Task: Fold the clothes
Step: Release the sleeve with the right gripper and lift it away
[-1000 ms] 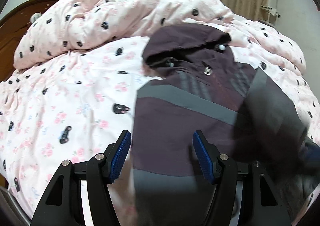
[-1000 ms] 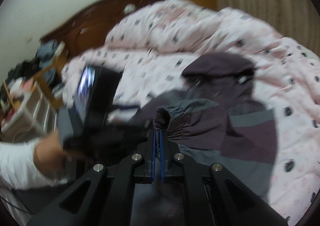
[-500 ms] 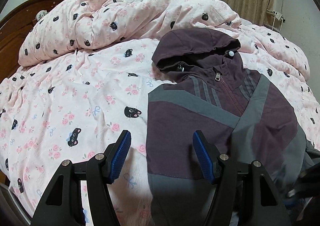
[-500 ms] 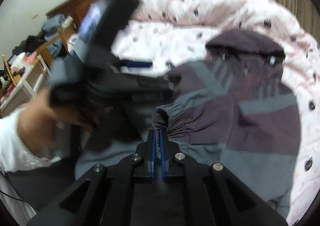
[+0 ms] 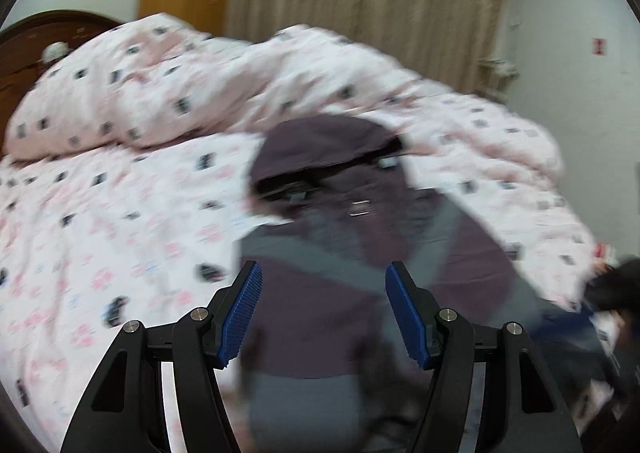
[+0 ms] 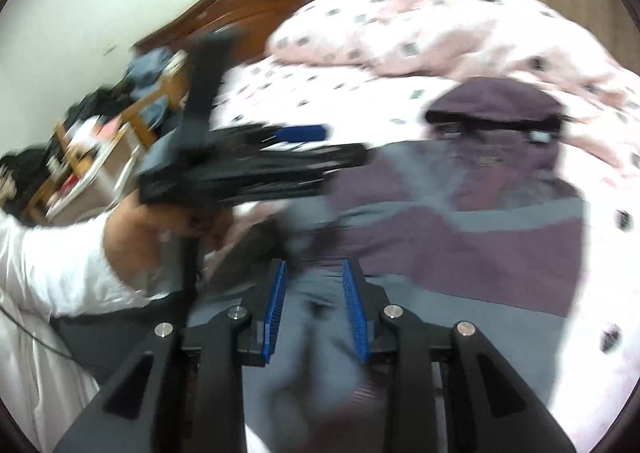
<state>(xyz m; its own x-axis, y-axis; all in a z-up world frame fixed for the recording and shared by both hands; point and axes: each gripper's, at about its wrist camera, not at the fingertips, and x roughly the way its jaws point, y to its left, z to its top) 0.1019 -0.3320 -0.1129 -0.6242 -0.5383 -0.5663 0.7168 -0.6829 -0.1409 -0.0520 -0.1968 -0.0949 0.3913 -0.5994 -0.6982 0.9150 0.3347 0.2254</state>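
Observation:
A dark purple and grey hooded jacket [image 5: 320, 309] lies flat on the pink patterned bed, hood [image 5: 320, 145] toward the far side. It also shows in the right wrist view [image 6: 480, 229]. My left gripper [image 5: 322, 313] is open and empty above the jacket's lower front. My right gripper [image 6: 316, 309] is open above the jacket's grey lower part, with a sleeve cuff [image 6: 308, 229] lying just ahead of its blue pads. The left gripper [image 6: 256, 169] shows in the right wrist view, held by a hand. Both views are blurred.
A bunched pink duvet [image 5: 200, 85] lies at the bed's far side against a dark wood headboard [image 6: 248, 13]. A cluttered wooden stand [image 6: 92, 149] is left of the bed. Curtains [image 5: 360, 13] and a white wall lie behind.
My right gripper has opened and let go of the sleeve cuff, which now lies on the jacket. Both grippers have pulled back and tilted up.

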